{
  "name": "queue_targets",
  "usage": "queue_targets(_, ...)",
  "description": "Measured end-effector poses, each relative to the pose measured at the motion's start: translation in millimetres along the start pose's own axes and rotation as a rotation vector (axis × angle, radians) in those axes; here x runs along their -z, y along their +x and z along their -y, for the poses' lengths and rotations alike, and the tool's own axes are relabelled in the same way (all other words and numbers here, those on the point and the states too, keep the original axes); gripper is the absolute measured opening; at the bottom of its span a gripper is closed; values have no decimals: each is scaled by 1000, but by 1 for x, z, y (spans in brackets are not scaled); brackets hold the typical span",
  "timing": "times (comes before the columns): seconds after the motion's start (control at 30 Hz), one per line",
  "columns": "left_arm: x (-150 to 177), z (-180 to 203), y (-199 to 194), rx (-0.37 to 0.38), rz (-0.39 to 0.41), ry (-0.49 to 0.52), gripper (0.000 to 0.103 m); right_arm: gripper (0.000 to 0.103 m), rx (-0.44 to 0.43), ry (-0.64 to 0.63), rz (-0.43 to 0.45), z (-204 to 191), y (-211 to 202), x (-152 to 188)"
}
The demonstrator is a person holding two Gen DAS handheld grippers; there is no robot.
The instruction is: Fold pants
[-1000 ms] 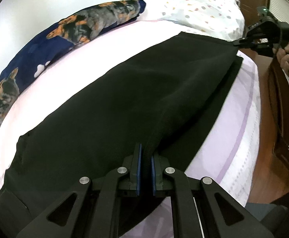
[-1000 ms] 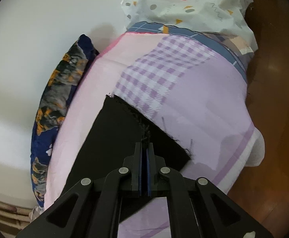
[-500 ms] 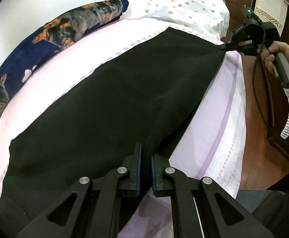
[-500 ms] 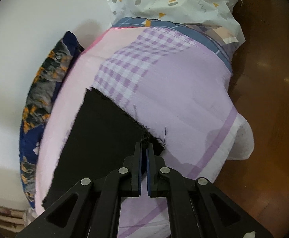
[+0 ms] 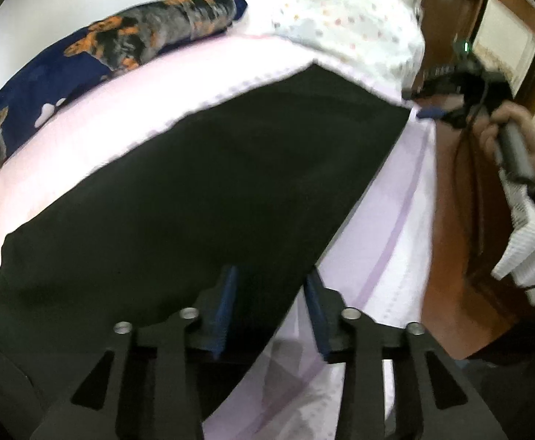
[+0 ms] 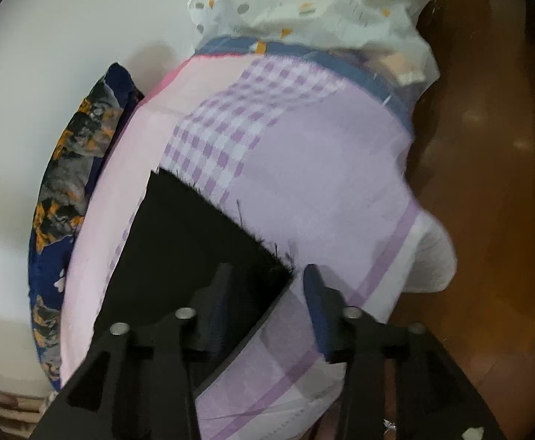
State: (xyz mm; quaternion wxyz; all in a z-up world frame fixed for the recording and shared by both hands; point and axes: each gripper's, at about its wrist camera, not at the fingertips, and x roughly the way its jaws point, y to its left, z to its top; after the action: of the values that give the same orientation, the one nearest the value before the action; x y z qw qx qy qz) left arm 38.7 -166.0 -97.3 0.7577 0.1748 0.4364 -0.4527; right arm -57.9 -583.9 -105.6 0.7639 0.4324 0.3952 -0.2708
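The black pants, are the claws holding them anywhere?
No. Both claws have just been opening. The left claw and right claw stand open over the near edge of the pants, which lie on the bed.

- Bed surface: the black pants (image 5: 201, 190) lie flat along the pink and lilac sheet (image 5: 384, 242) — nothing stands on them, open room above.
- Far side: a dog-print pillow (image 5: 95, 55) runs along the white wall (image 6: 47, 73), closing that edge.
- Head end: a heaped dotted quilt (image 6: 304, 0) blocks passage there.
- Near side: bare sheet strip, then a drop to wooden floor (image 6: 487, 183) — free approach.
- Right gripper (image 5: 419, 104), held by a hand (image 5: 513, 135), occupies the pants' far corner.
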Motion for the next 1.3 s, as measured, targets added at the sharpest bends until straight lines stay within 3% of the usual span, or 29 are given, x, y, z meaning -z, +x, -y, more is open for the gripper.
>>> queue_targets(0.1,5,-19,-25,63,70,-97,49,40,-6,-8,24,-7,-13,-4)
queue_targets(0.2,17,-48,-46,53,121,-212,54,40,-29,-35,37,-23,-22,-6)
queue_targets(0.43,61,-114,-69,-156,125,-411,54,40,-147,-220,-30,-108,-7,14)
queue_targets(0.67,106,-166,-91,-335,150,-571,54,40,-296,-564,-230,-240,33,79)
queue_targets(0.97,140,-205,-113,-456,176,-649,54,40,-440,-915,-438,-385,73,187)
queue_targets(1.17,146,-212,-115,-466,194,-651,54,44,-445,-1049,-534,-432,104,245)
queue_targets(1.3,147,-213,-113,-463,193,-644,54,44,-408,-1105,-559,-446,127,264)
